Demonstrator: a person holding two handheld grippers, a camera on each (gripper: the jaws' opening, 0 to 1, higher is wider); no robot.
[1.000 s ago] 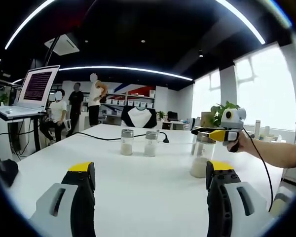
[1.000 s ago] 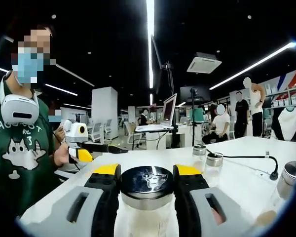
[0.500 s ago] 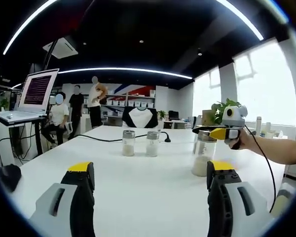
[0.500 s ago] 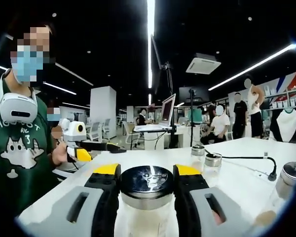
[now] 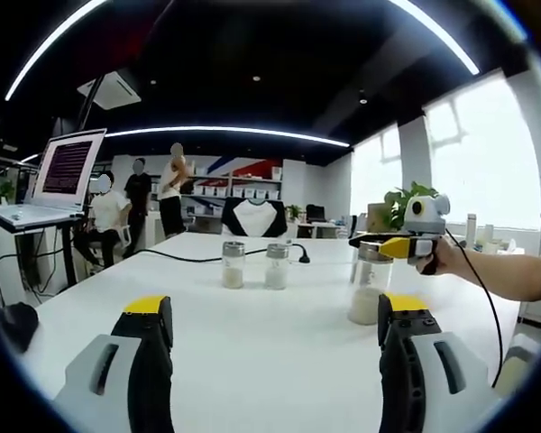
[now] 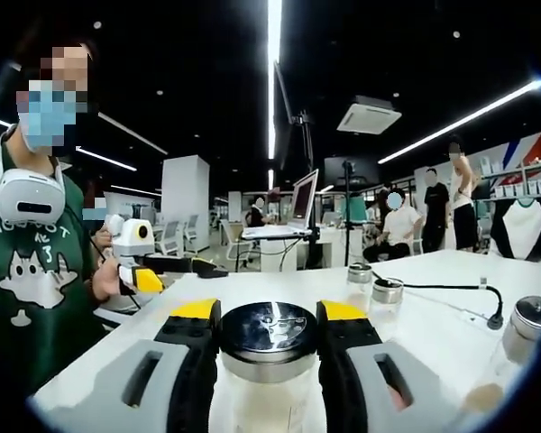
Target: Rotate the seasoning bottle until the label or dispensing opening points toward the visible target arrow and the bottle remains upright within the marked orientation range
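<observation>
The seasoning bottle point(image 5: 369, 287) is a clear jar with pale powder and a shiny metal lid point(image 6: 269, 332), upright on the white table point(image 5: 252, 334). My right gripper point(image 6: 269, 317) is shut on that lid, its yellow-tipped jaws pressing both sides. In the left gripper view, the right gripper point(image 5: 371, 242) comes in from the right in a person's hand and clamps the bottle's top. My left gripper point(image 5: 276, 305) hovers open over the bare table, to the left of the bottle and apart from it. In the right gripper view, the left gripper point(image 6: 209, 268) is at the left in a hand.
Two small shakers point(image 5: 233, 264) point(image 5: 276, 264) stand mid-table beside a black cable point(image 5: 180, 255). Another metal-lidded jar point(image 6: 528, 323) stands at the right. A laptop point(image 5: 61, 171) is on a stand at the left. People stand in the background.
Both views swayed slightly with the hands. The right gripper stays shut on the bottle's lid, the left stays open, and the bottle stands where it was.
</observation>
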